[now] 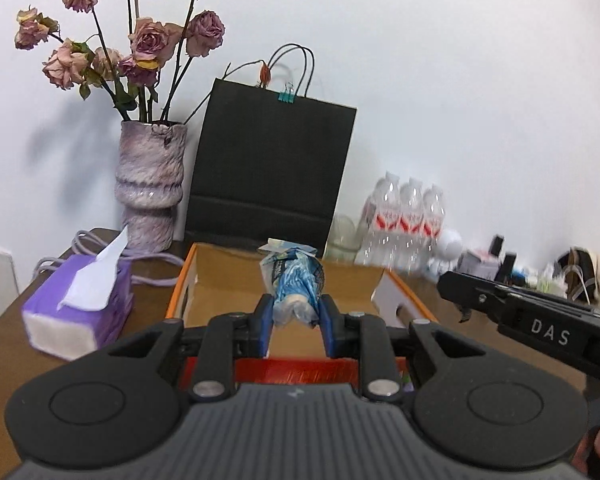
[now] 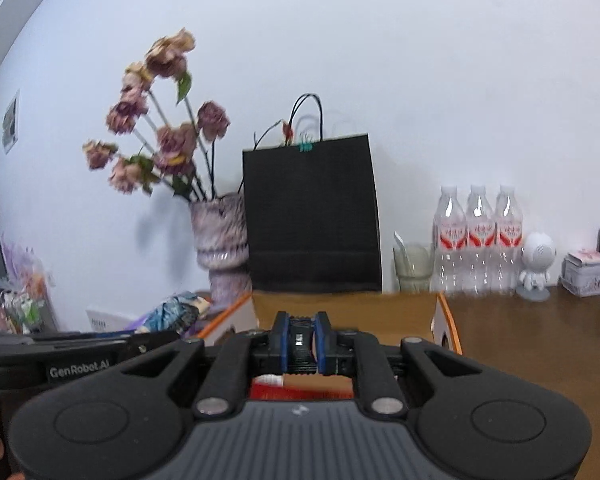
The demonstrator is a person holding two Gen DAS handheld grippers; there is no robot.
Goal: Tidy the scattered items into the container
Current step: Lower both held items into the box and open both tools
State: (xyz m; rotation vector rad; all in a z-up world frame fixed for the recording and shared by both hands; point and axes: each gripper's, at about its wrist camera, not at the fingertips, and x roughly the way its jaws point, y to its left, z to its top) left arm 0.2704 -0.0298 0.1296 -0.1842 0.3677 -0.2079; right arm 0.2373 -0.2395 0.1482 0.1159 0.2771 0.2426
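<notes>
Left claw (image 1: 294,322) clenched on blue-printed snack packet (image 1: 294,284), held over open cardboard box (image 1: 228,276) on desk (image 1: 4,320). Right claw (image 2: 302,344) clamped on small dark item (image 2: 300,346), identity unclear, above same box near rim. Tissue pack (image 1: 78,304) lay left of box.

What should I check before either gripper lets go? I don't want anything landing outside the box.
1. Left gripper clamped on the blue packet: ok.
2. Blue packet over the cardboard box opening: ok.
3. Right gripper shut on a small dark item: ok; what it is, cannot tell.
4. Right gripper over the box: ok, box floor shows beneath.
5. The two grippers apart: ok.
6. Free room on the box floor below: cannot tell.
</notes>
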